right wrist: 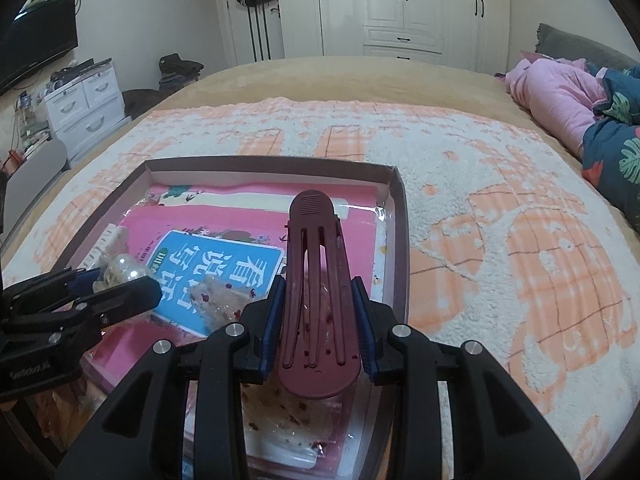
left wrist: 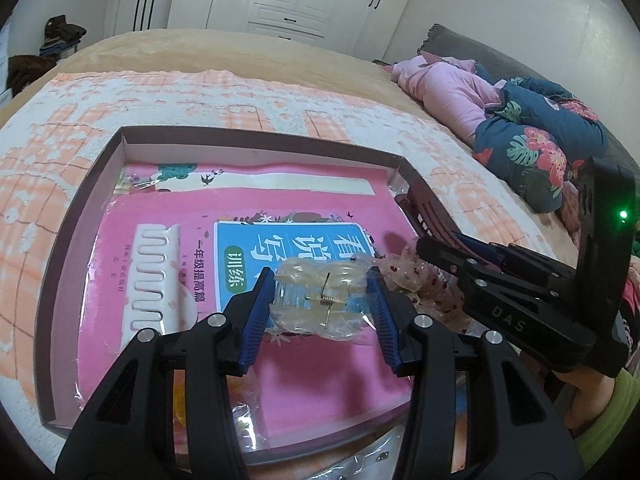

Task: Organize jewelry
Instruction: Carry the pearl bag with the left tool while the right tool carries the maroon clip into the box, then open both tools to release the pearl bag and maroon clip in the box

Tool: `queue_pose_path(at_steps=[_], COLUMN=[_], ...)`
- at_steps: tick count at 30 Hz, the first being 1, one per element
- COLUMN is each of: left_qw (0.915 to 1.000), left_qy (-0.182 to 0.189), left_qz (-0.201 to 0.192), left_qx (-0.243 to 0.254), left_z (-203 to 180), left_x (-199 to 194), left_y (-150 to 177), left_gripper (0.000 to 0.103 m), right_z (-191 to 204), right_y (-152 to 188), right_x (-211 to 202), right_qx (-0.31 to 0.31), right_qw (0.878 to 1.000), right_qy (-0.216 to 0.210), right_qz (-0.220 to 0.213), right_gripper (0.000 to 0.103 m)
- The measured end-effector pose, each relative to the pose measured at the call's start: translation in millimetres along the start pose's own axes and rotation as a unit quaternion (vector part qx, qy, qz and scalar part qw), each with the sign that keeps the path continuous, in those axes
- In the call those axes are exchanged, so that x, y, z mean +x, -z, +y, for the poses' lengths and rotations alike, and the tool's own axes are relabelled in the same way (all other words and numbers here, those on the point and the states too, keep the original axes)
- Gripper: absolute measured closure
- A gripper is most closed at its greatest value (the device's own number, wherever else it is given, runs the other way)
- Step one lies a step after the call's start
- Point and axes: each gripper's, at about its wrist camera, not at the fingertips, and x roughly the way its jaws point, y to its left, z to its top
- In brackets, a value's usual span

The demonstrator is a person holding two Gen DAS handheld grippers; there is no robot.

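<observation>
My left gripper (left wrist: 320,300) is shut on a clear plastic claw hair clip (left wrist: 320,300) with a metal spring, held above the pink book (left wrist: 320,380) in the shallow cardboard box (left wrist: 100,184). My right gripper (right wrist: 318,308) is shut on a long dark-red hair clip (right wrist: 316,280), held over the box's right part (right wrist: 400,220). A white comb clip (left wrist: 154,276) lies on the book at the left. A clear bag with red specks (right wrist: 224,300) lies under the grippers. The right gripper (left wrist: 472,264) shows in the left wrist view, and the left gripper (right wrist: 100,280) shows in the right wrist view.
The box rests on an orange-and-white fleece blanket (right wrist: 500,220) on a bed. Pink and floral bedding (left wrist: 520,120) is piled at the right. White wardrobes (right wrist: 400,8) stand behind; a drawer unit (right wrist: 84,104) and a TV (right wrist: 36,36) stand at the left.
</observation>
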Motion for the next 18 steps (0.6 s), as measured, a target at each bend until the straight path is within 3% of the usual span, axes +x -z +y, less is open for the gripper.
queue_pose_path(at_steps=[18], left_qw=[0.9999], left_qy=[0.0], left_qz=[-0.007], left_qx=[-0.012], left_z=[6], left_x=[-7], left_y=[3], left_gripper=[0.066], right_z=[-4], right_y=[3], right_x=[-5], right_qx=[0.009], right_qw=[1.0], right_qy=[0.002], right_qz=[-0.002], right_gripper=[0.07])
